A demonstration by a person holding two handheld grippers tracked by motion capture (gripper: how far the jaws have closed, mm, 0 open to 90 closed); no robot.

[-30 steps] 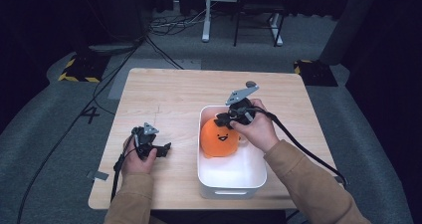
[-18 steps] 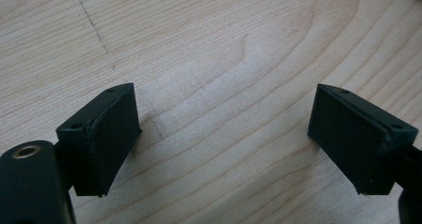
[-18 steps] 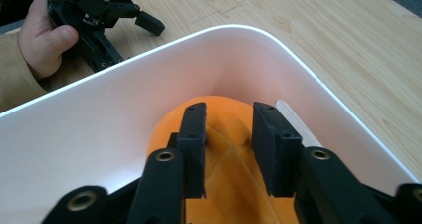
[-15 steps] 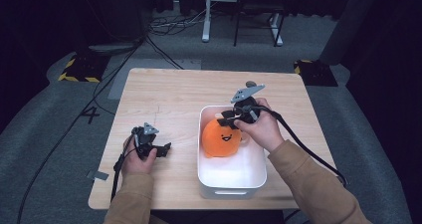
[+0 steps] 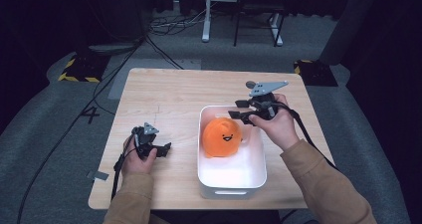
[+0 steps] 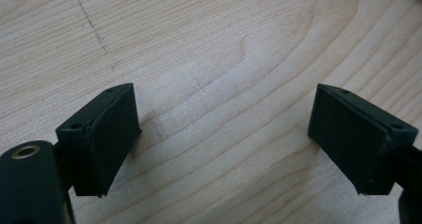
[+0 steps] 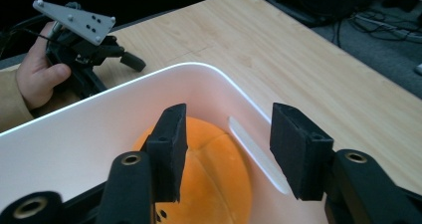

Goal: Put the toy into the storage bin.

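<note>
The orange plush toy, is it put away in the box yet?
Yes, the orange plush toy already lies inside the white bin. The right tool has just been opening, nothing between its jaws, above the bin's far end. The left tool rests open on the table. Little looks left.

A dim lab or recording studio is suggested. A lone wooden tabletop (image 5: 169, 92) is set on grey carpet (image 5: 54, 129). Loose cables (image 5: 174, 27) and hazard-striped tape (image 5: 74, 77) are seen behind.

Grey carpet floor (image 5: 59, 134) surrounds the light wooden table (image 5: 174, 92). Black cables (image 5: 164, 27) lie upper left of centre. Darkness fills the top corners.
</note>
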